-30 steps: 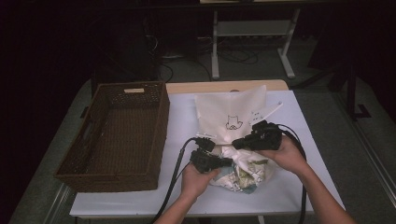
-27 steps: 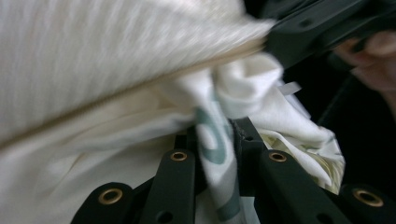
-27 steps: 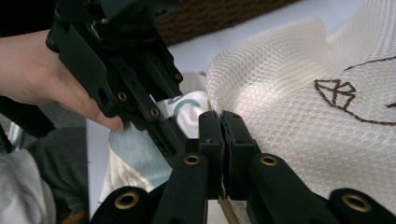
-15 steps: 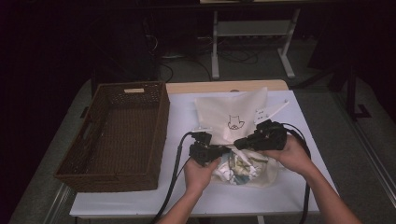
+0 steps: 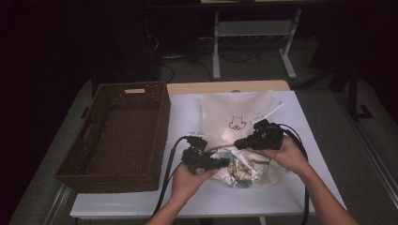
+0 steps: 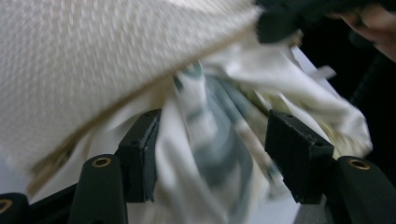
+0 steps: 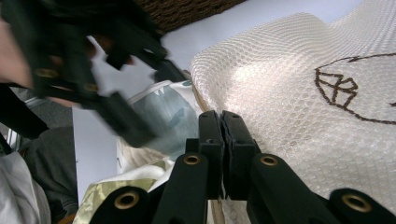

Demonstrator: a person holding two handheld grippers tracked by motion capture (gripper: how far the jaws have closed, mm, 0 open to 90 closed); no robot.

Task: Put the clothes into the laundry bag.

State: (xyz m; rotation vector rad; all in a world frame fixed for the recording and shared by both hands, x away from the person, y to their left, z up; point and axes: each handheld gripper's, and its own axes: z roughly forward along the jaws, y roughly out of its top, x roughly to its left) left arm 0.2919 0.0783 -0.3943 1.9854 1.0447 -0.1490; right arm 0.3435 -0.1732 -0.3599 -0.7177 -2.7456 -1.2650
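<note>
My left gripper (image 6: 210, 158) jaws have just been opening (printed cloth (image 6: 210, 140) lies loose between them); right gripper (image 7: 223, 140) jaws clamp the mesh bag (image 7: 299, 93) rim.

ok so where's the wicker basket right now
In the high view the wicker basket sits on the table's left side, left of the mesh bag and the left gripper.

Lab or workshop: dark room, white-topped table (image 5: 300, 197), metal stand (image 5: 253, 33), floor cables (image 5: 234, 56).
</note>
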